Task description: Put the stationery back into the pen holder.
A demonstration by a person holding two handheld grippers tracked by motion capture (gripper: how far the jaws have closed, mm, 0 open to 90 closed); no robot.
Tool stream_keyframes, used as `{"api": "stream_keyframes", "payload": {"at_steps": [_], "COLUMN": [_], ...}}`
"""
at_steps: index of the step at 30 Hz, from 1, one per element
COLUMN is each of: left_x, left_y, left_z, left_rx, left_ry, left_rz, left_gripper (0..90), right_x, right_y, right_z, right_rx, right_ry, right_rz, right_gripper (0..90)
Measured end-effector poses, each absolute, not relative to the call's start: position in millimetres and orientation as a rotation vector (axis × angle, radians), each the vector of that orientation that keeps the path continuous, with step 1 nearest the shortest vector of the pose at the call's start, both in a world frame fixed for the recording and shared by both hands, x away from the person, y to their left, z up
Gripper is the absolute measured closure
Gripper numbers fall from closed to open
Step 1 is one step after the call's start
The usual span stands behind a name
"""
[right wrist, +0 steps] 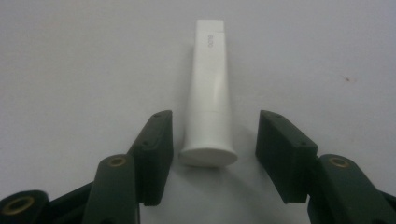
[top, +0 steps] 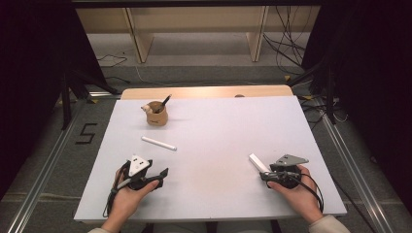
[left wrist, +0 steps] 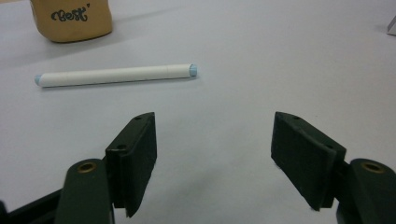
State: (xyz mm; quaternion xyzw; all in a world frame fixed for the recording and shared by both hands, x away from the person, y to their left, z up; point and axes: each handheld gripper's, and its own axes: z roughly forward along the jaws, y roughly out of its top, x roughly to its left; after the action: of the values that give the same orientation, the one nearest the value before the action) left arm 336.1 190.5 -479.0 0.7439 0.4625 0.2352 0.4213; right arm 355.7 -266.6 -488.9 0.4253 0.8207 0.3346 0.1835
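One white table (top: pixel 218 145) over grey floor (top: pixel 58 160).

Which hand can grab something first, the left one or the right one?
Probably the right. The right gripper is open with the white tube already lying between its jaws, so it only needs to close. The left gripper is open too, but the white pen lies farther ahead of it.

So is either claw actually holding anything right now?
No. The right claw stands open around the cap end of the white tube without gripping it; the left claw is open, short of the white pen.
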Motion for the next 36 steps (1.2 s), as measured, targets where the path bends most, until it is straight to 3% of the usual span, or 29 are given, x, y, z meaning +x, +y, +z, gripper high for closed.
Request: {"api": "stream_keyframes", "payload": {"at_steps": [21,36], "left_x": [336.5,336.6], "left_y": [190.2,190.2], "left_z": [-479.4,-479.3], "left_rx": [1.87,1.868], "left_ry": [1.156,1.156], "left_rz": [0.587,0.588], "left_gripper": [31.3,31.3], "right_x": [352.0,352.4], "right_y": [-265.1,-265.4], "right_z": [-491.2,-491.5], "right_rx": [1.211,1.222], "right_ry": [2.3,2.302], "right_rz": [0.956,0.955], "right_gripper": [60.5,64.7]}}
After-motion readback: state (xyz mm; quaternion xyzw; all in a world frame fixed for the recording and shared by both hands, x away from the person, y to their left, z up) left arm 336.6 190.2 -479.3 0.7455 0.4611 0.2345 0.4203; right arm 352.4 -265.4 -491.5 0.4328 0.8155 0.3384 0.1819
